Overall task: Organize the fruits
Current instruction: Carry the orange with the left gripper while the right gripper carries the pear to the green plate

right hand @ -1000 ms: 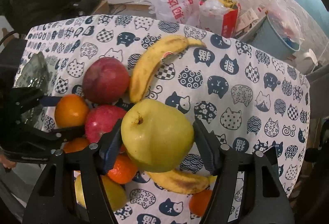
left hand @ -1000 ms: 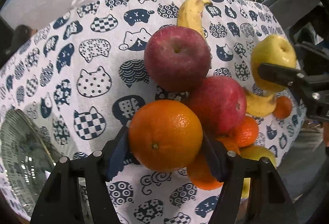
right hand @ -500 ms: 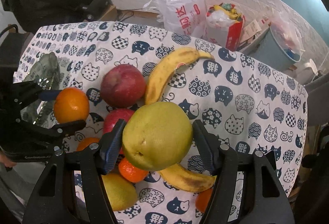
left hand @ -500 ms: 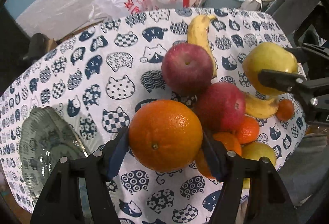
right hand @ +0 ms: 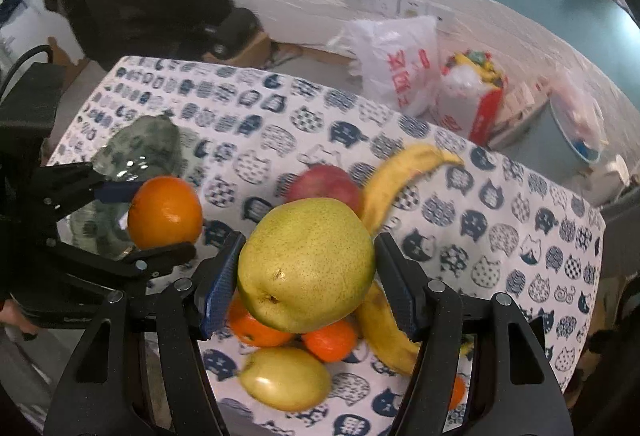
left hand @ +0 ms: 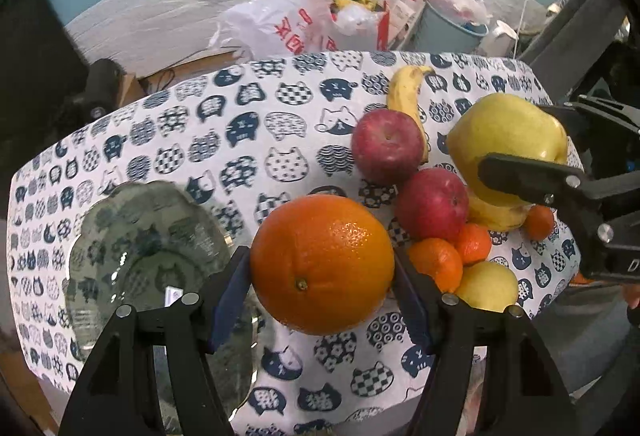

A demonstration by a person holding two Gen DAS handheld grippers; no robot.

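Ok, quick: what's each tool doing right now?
Left tool: closed on the orange, off the table.
Right tool: closed on the pear, also lifted.

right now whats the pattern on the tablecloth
White tablecloth printed with navy cat heads in checks, dots and florals; the left wrist view shows it best.

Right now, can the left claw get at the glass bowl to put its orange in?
Probably yes. The left claw holds the orange, and the glass bowl lies just to its left on the cloth, with nothing visible inside or between them.
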